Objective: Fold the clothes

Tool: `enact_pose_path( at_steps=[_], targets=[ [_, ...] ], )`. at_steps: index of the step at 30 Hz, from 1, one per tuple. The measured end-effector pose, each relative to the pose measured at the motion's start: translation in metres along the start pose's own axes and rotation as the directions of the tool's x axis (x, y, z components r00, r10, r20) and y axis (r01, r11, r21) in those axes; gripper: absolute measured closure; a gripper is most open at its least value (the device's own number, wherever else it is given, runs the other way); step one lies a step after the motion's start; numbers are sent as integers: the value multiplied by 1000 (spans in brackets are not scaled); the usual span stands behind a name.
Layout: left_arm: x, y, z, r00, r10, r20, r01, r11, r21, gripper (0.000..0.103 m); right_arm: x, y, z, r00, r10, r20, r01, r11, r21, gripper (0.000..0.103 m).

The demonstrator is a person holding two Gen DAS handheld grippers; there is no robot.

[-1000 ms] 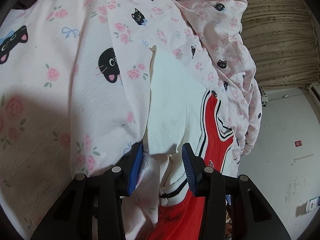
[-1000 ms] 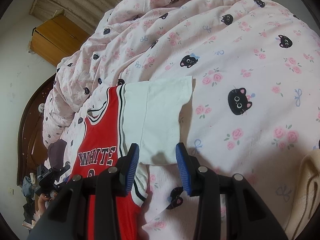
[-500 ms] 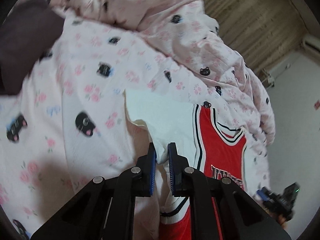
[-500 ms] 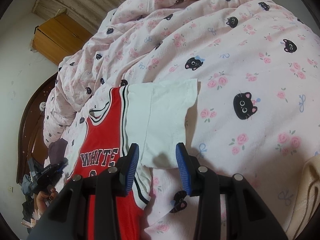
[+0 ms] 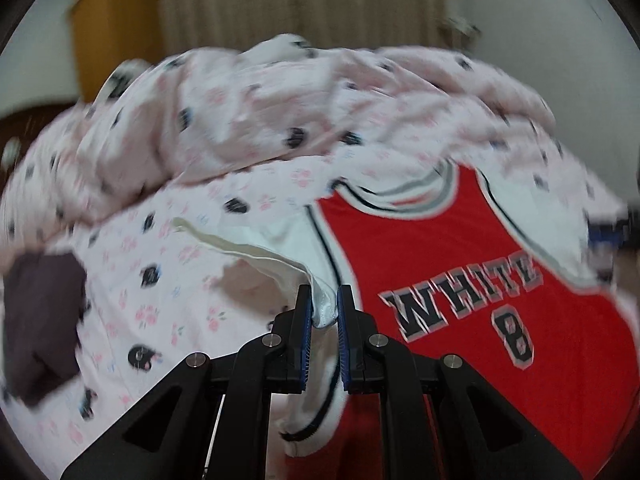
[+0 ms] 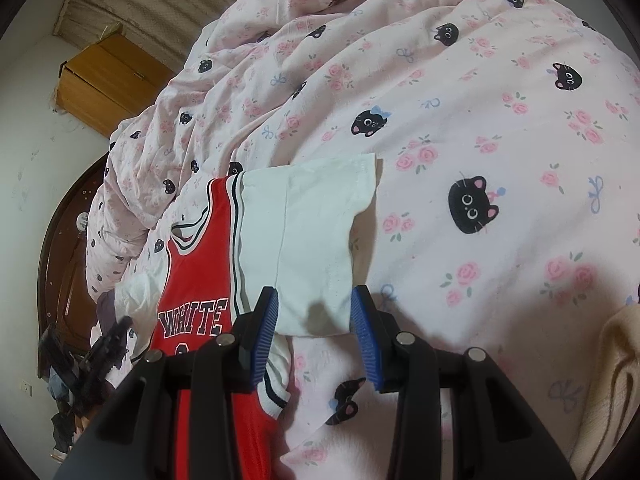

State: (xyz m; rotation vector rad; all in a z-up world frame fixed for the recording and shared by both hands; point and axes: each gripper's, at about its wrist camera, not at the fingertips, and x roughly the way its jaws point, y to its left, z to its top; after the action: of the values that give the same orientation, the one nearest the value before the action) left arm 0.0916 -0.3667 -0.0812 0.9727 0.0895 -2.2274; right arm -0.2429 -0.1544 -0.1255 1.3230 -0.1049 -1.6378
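Note:
A red and white jersey shirt (image 5: 460, 280) printed "WHITE 8" lies on a pink cat-print bed cover (image 5: 160, 280). My left gripper (image 5: 324, 308) is shut on the edge of its white left sleeve (image 5: 256, 252) and holds that edge lifted off the bed. In the right wrist view the shirt (image 6: 200, 264) lies flat with its other white sleeve (image 6: 304, 236) spread out. My right gripper (image 6: 314, 312) is open, its jaws on either side of that sleeve's lower edge. The left wrist view is blurred.
A dark brown cloth (image 5: 40, 320) lies on the cover at the left. A bunched pink quilt (image 5: 300, 112) rises behind the shirt. A wooden cabinet (image 6: 108, 84) stands by the wall. A cream blanket (image 6: 608, 380) lies at the right. A dark wooden bed frame (image 6: 60, 248) edges the left.
My left gripper closed on the white sleeve edge, lifted it and swung to face the shirt front. My right gripper stayed open over the other sleeve.

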Motion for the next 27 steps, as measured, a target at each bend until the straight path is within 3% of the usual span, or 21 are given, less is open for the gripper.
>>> enact_pose_path(
  at_steps=[3,5,11,13,16,19,23,27],
  targets=[
    [2,-33,-9,1000,17,-13,-14,984,180,93,1,0,0,1000,3,-6,-3,1000,1,63],
    [4,-53,-18,999,45,-17,-38,955,293,93,2,0,0,1000,4,-10,-4,1000,-1,63],
    [10,-89,-41,989,147,34,-140,810,569,93,3,2,0,1000,3,-16,-4,1000,-8,63],
    [13,-94,-46,987,157,39,-148,782,606,93,3,7,-1,1000,2,-12,-2,999,-34,63],
    [17,-97,-50,986,163,37,-149,760,633,93,5,37,-1,1000,-28,-5,27,989,-145,63],
    [19,-99,-51,987,159,31,-141,751,645,93,16,92,-1,998,-57,-1,54,953,-297,46],
    [21,-99,-52,988,153,27,-134,751,647,94,48,179,-14,995,-75,-60,36,871,-490,44],
    [21,-100,-53,988,151,27,-133,752,646,94,86,268,-34,985,-126,-116,20,759,-651,44]
  ],
)
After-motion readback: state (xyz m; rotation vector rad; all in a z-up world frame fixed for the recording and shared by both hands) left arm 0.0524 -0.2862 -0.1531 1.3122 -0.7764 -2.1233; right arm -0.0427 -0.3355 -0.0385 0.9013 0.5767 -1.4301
